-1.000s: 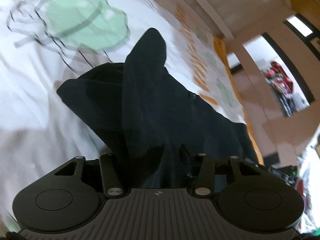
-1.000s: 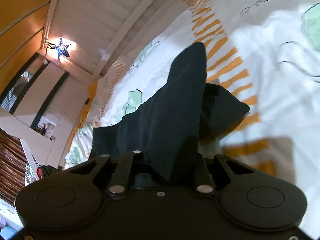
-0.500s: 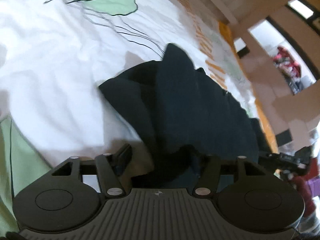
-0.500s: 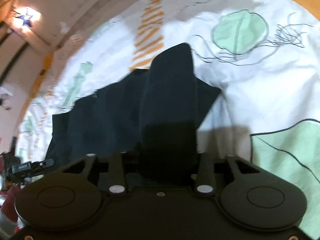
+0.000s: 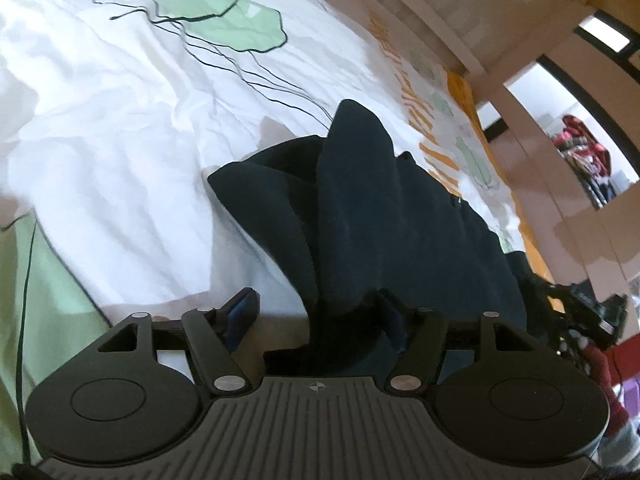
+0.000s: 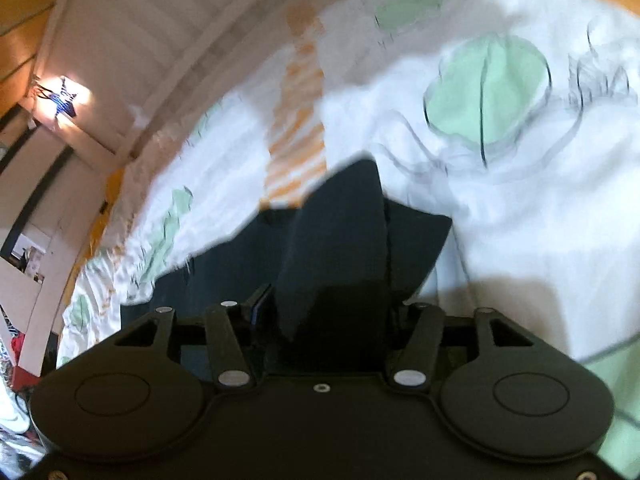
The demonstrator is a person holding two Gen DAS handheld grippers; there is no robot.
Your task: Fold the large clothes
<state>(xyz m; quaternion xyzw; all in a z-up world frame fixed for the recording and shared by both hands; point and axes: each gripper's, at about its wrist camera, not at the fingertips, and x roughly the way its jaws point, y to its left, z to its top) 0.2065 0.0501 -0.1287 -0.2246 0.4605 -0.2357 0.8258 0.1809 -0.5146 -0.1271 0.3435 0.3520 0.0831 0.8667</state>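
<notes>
The garment (image 5: 384, 216) lies on the bed (image 5: 120, 128), its near end rising between the left claw's (image 5: 320, 316) fingers. In the right wrist view it rises likewise into the right claw (image 6: 332, 312).

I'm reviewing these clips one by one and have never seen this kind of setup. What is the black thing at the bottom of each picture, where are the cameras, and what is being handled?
There is no robot here. A person holds a two-finger gripper in each hand, and each gripper carries a wide-angle camera that looks forward along its fingers. The black shape along the bottom of each picture is the gripper's own body.

One picture comes from the left gripper, the other from the right gripper.

Both look down on a bed with a white cover printed in green and orange. On it lies a dark garment, partly bunched up, and a fold of it rises into each gripper.

The left gripper's fingers stand apart, with cloth against only one of them, so it looks open. The right gripper's picture is blurred; cloth sits between its fingers, but I cannot tell whether they pinch it.
</notes>
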